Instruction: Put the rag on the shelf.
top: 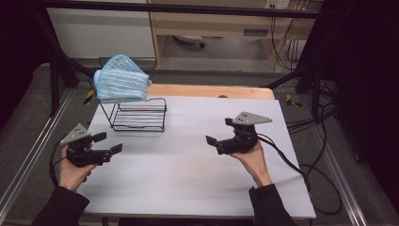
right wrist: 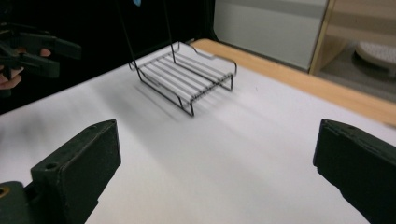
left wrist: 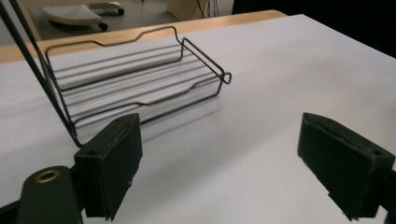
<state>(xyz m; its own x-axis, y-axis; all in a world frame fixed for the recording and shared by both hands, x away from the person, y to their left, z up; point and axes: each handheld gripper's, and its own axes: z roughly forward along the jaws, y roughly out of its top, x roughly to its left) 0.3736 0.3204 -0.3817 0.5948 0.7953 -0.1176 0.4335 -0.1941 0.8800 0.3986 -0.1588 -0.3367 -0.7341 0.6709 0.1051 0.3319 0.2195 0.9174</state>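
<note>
A black wire rack (top: 139, 114) stands near the bench's (top: 188, 165) far left corner, with a blue cloth (top: 121, 79) draped over its tall back. The left hand-held gripper (top: 109, 142) hovers by the left edge, jaws spread and empty; the right hand-held gripper (top: 219, 134) sits right of centre, likewise spread. The left gripper view shows the rack's lower tray (left wrist: 140, 79) close ahead, nothing between.

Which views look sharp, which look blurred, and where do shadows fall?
High view: evenly lit and fairly sharp, dim at the dark edges. Left gripper view: the wire rack is sharp and casts soft striped shadows on the white table. Right gripper view: the rack is slightly blurred, its shadow smeared.
</note>
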